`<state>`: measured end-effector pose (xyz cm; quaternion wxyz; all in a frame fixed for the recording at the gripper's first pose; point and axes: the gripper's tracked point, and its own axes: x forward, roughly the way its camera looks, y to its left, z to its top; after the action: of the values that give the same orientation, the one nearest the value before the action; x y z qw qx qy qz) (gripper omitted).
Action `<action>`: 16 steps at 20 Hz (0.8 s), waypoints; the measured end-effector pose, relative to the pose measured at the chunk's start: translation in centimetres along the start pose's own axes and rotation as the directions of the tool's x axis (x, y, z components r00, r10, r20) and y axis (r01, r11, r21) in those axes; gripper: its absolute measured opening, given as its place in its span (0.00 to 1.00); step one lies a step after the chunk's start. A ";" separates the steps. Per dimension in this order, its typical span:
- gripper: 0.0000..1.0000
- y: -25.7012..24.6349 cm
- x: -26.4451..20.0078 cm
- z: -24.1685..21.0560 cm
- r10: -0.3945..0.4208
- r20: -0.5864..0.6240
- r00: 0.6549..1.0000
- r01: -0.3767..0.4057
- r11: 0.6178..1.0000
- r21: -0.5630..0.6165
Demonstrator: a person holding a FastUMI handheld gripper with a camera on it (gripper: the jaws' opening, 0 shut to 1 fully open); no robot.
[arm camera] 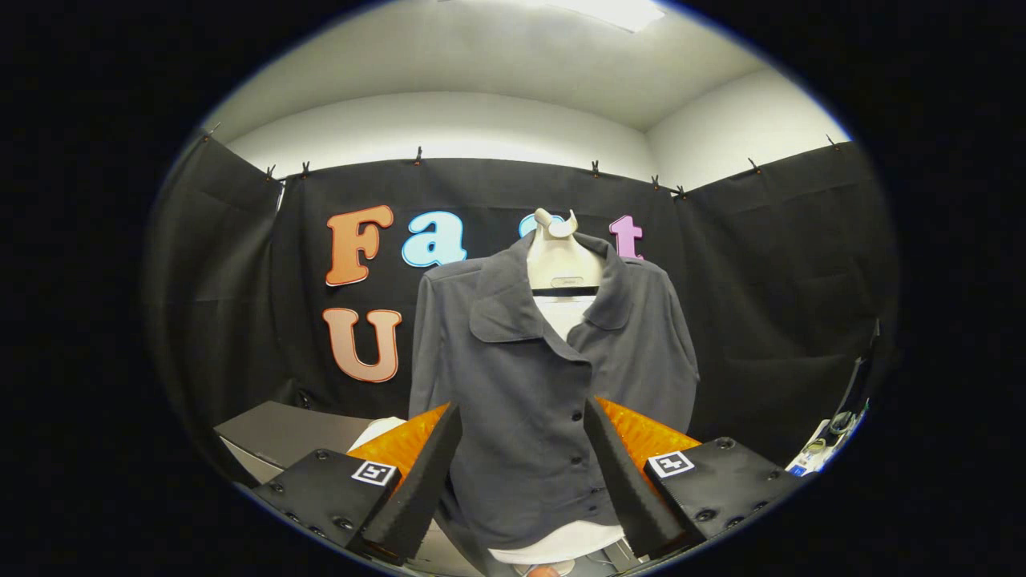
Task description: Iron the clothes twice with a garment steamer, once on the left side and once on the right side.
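Item one, beyond my left finger: a grey box [276, 433] on the surface, and a pale rounded object [383, 427] peeking out just behind that finger; I cannot tell what it is. Item two, my jaws [523, 473]: spread wide, pinching nothing, both fingers apart with open air between them. Item three, straight ahead between and beyond my fingers: the dark grey jacket [545, 377], buttoned, hanging upright on a pale hanger form [563, 260], a white garment [561, 545] showing under its hem and at the neck. Item four, beyond my right finger: a tangle of cords and small gear [830, 437] against the cloth wall, too small to identify. Item five, the garment steamer: no steamer in my grasp and none I can identify ahead, so in my judgement neither pass has begun. Risks: approaching the jacket empty would waste the stroke; a hurried grab could catch only one finger on the steamer and let it slip; pressing too hard later could swing the jacket off centre and blur left side from right.
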<state>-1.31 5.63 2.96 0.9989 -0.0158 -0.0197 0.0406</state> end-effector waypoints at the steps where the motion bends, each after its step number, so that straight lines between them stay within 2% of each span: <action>1: 0.98 0.7 0.0 0.0 0.016 -0.005 1.000 -0.016 1.000 0.004; 11: 0.98 5.2 -0.4 1.3 0.085 -0.020 0.996 -0.086 0.996 -0.018; 16: 0.98 9.3 1.0 1.2 0.130 -0.051 0.990 -0.131 0.991 -0.015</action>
<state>-1.11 15.04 3.92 0.9940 -0.0274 0.0058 0.1054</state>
